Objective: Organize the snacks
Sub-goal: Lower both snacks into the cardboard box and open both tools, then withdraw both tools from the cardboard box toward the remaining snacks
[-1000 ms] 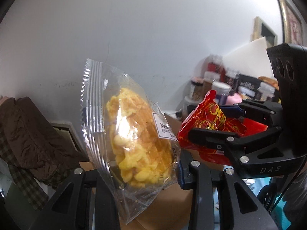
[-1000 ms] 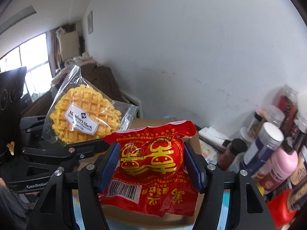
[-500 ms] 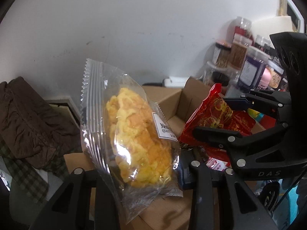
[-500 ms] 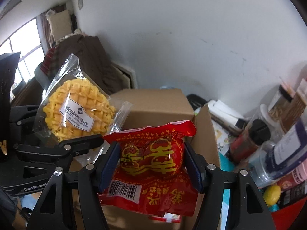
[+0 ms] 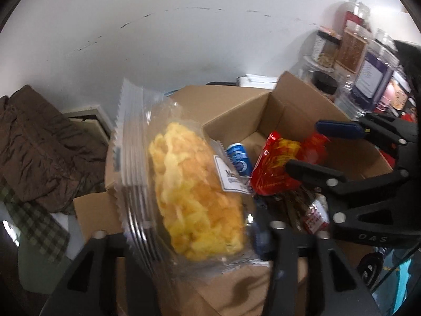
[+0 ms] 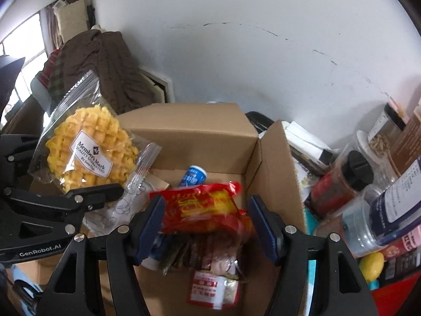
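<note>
My left gripper (image 5: 189, 237) is shut on a clear bag with a yellow waffle (image 5: 194, 194), held over the left side of an open cardboard box (image 5: 263, 108); it also shows in the right wrist view (image 6: 89, 152). My right gripper (image 6: 208, 223) stands open over the box. The red snack pack (image 6: 205, 208) sits loose and blurred between its blue pads (image 6: 151, 221), apparently free of them. It shows in the left wrist view too (image 5: 279, 168). Inside the box lie a blue-white packet (image 6: 193, 176) and other wrapped snacks (image 6: 213, 287).
Jars and bottles (image 6: 368, 189) crowd the right of the box. A yellow lemon-like thing (image 6: 371, 263) lies at lower right. Brown clothing (image 6: 102, 63) hangs at the left against the white wall. The box's right flap (image 6: 276, 168) stands upright.
Both grippers have tilted down over the open box. My right gripper's jaws have spread and the red pack has slipped lower between them. The waffle bag stays gripped.
</note>
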Demonstrator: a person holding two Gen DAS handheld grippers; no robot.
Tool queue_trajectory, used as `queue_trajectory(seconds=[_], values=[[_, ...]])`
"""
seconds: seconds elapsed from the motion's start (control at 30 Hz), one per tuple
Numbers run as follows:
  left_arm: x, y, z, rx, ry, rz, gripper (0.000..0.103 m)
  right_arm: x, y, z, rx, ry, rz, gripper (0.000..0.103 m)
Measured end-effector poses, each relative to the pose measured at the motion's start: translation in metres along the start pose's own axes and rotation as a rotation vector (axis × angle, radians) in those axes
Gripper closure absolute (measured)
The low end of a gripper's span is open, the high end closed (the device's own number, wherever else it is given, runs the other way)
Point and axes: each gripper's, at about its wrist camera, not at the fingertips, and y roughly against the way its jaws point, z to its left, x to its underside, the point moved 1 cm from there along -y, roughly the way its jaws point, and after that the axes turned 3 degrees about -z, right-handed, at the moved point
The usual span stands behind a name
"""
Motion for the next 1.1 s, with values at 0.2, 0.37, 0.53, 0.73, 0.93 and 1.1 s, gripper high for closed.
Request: queue_trajectory(seconds=[0.2, 0.37, 0.53, 0.73, 0.93, 1.1], values=[[0.000, 0.008, 0.002, -0.060, 0.003, -0.012, 0.032, -0.001, 0.011, -0.004, 0.029, 0.000, -0.004, 0.033], [-0.002, 0.028, -0.001, -0.073, 0.008, -0.053, 0.031, -0.004, 0.030, -0.007, 0.041, -0.004, -0.030, 0.033], [-0.005, 0.061, -0.006, -0.076, 0.008, -0.114, 0.031, -0.008, 0.061, -0.007, 0.054, -0.002, -0.083, 0.033], [-0.012, 0.110, -0.015, -0.087, -0.004, -0.216, 0.031, -0.013, 0.109, -0.006, 0.075, -0.005, -0.159, 0.033], [-0.012, 0.160, -0.026, -0.083, -0.005, -0.301, 0.031, -0.012, 0.159, -0.001, 0.098, 0.001, -0.235, 0.033], [-0.002, 0.197, -0.041, -0.070, -0.021, -0.357, 0.031, -0.002, 0.200, 0.002, 0.118, -0.001, -0.288, 0.031]])
